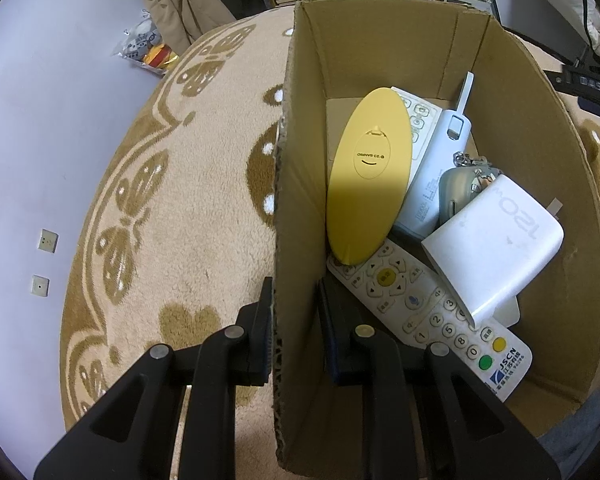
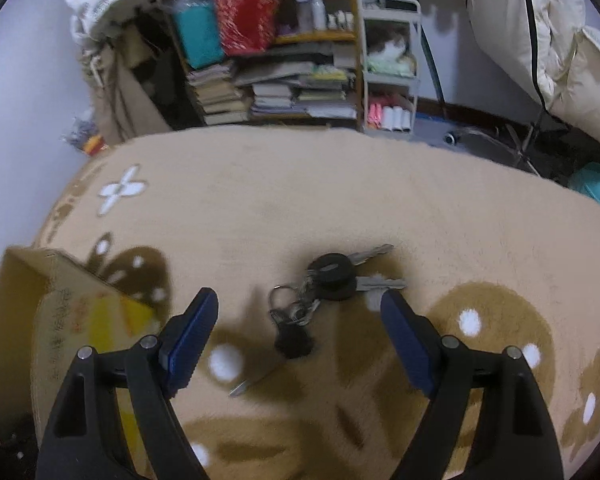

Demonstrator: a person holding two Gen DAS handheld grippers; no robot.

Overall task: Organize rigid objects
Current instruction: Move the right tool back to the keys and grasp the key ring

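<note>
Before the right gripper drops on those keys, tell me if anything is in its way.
Nothing visible blocks it. The right gripper is open, and the key bunch lies on bare rug between and just ahead of its fingers. The cardboard box sits off to the left.

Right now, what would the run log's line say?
left gripper: shut on cardboard box wall | right gripper: open over keys | keys: on rug
</note>
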